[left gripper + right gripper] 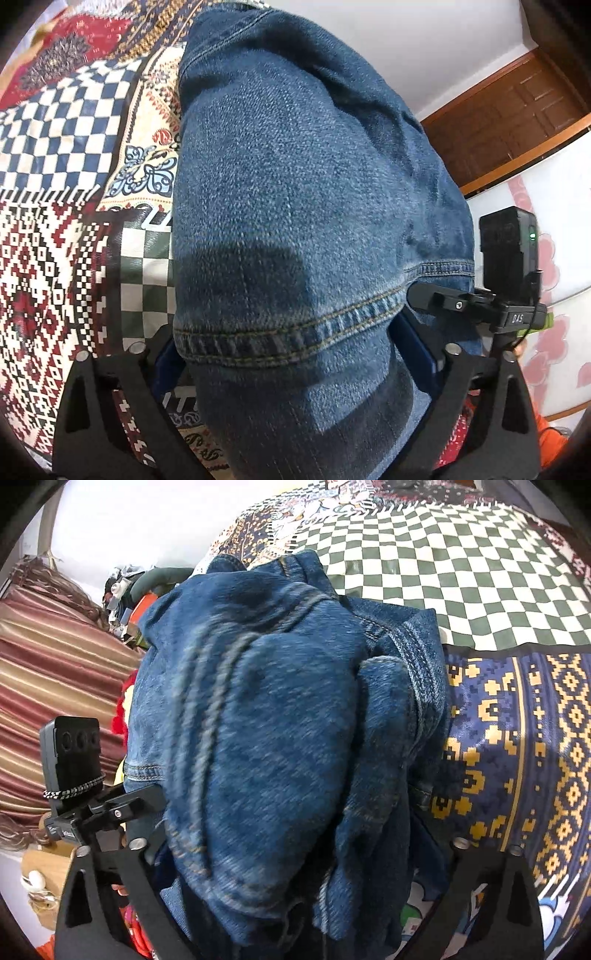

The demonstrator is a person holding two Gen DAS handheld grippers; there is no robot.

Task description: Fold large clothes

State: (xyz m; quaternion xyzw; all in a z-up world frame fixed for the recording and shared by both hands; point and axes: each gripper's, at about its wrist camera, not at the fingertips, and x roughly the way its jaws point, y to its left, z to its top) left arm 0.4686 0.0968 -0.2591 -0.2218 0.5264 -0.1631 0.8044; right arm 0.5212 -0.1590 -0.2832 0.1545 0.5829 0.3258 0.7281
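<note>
A pair of blue denim jeans (295, 177) fills the left wrist view, draped over my left gripper (295, 354), which is shut on the cloth near a stitched hem (295, 332). The fingertips are hidden under the denim. In the right wrist view the jeans (273, 720) hang bunched over my right gripper (295, 849), which is shut on a thick fold with seams and the waistband area. Its fingertips are hidden too. Both grippers hold the jeans lifted above a patterned bedspread (55, 258).
The bedspread has checkered and geometric patches (461, 572). A wooden door (517, 122) and white wall stand at the right of the left wrist view. Striped red-gold curtains (55, 683) and clutter (122, 590) are on the left of the right wrist view.
</note>
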